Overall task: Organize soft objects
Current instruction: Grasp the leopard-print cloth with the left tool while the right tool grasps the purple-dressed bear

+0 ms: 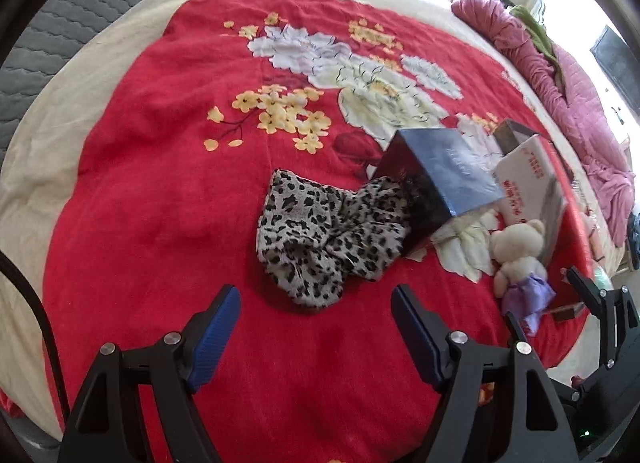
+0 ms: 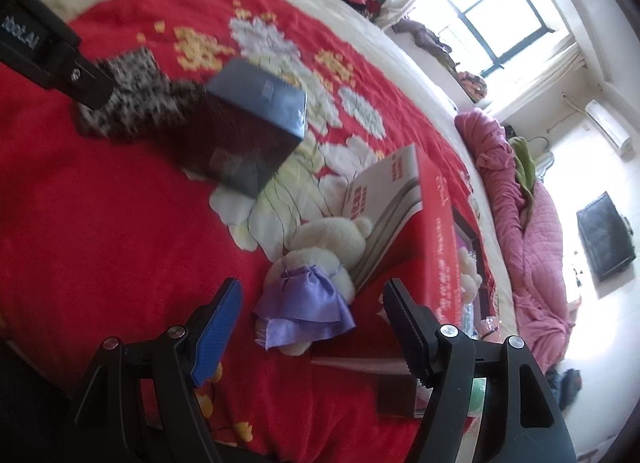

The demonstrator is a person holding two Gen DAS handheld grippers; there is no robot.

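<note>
Left tongs (image 1: 316, 327): wide apart, nothing between them, hanging just short of the leopard cloth (image 1: 324, 235) on the red blanket (image 1: 160, 183).
Right tongs (image 2: 312, 327): wide apart, empty; the bear (image 2: 320, 251) lies between the blue pads in view, but no pad presses on it.
Cloth: crumpled, its far end tucked under or into the dark box (image 1: 436, 179); which of the two I cannot tell from here.
Bear: on its side, leaning against the white box (image 2: 388, 191), purple skirt (image 2: 304, 307) toward the right tongs.
Risk, cloth: pulling the near end could drag or tip the dark box, since that end seems pinned by it.
Risk, bear: closing low would likely catch only the slippery skirt, and the bear could slide out when raised.
Risk, white box: it stands tilted against the bear; taking the bear away may let it fall flat.
Risk, crowding: both tongs work close together, and could knock each other.
</note>
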